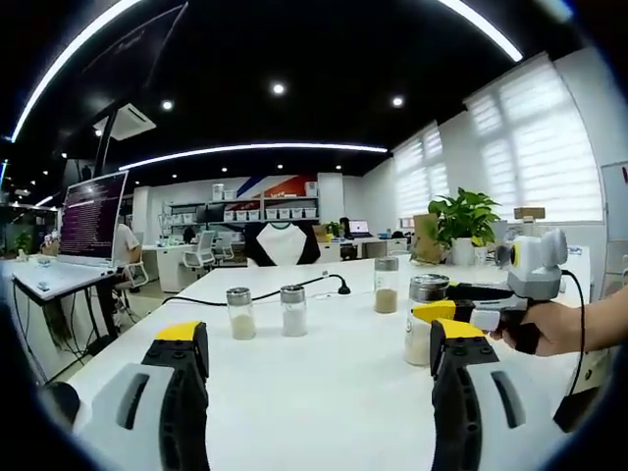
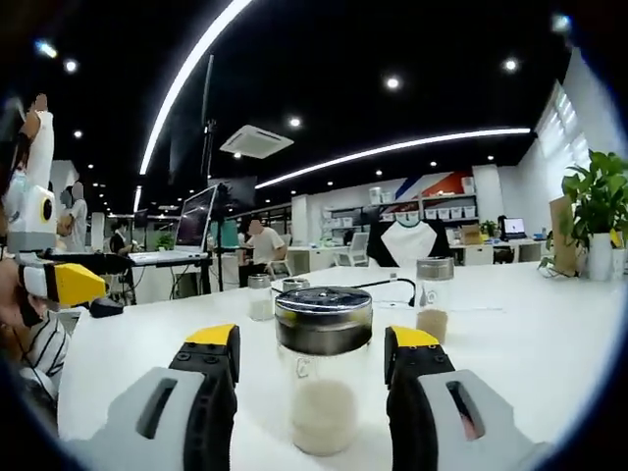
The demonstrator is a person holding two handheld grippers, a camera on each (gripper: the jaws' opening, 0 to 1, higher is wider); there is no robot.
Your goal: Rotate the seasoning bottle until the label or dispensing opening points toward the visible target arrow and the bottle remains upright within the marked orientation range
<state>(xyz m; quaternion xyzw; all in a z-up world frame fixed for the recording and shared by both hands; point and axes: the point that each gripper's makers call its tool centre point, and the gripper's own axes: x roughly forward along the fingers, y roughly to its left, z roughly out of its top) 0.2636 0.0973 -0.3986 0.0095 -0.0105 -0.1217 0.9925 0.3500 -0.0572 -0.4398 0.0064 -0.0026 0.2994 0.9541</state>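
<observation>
In the left gripper view, the left gripper [image 1: 319, 368] stands open over the white table [image 1: 334, 402], its yellow-tipped jaws spread wide with nothing between them. Its right jaw covers the lower right part of the nearest bottle [image 1: 424, 319], so that bottle's base cannot be seen. Four bottles stand on the table ahead: two small ones [image 1: 240, 313] [image 1: 293, 310] side by side beyond the left jaw, a third [image 1: 387, 285] farther off and to the right, and the nearest, wider one with the metal lid just past the right jaw. The right gripper [image 1: 453, 312] comes in from the right, held by a hand [image 1: 549, 329], its yellow tips at that nearest bottle; whether they press on the glass is hard to make out. A black cable [image 1: 294, 287] runs across the table behind the small bottles. A plant [image 1: 461, 221] stands far to the right, and a monitor [image 1: 93, 216] far to the left.

In the right gripper view, the right gripper [image 2: 310, 355] is open around the wide bottle [image 2: 323, 378], one jaw on each side with a narrow gap showing at both. The bottle is upright and holds pale powder; its label, if any, cannot be read. Three more bottles stand beyond: two [image 2: 260, 296] [image 2: 294, 285] partly behind the lid, one [image 2: 434, 299] to the right. The left gripper [image 2: 64, 283] shows at the left edge, cut off.
</observation>
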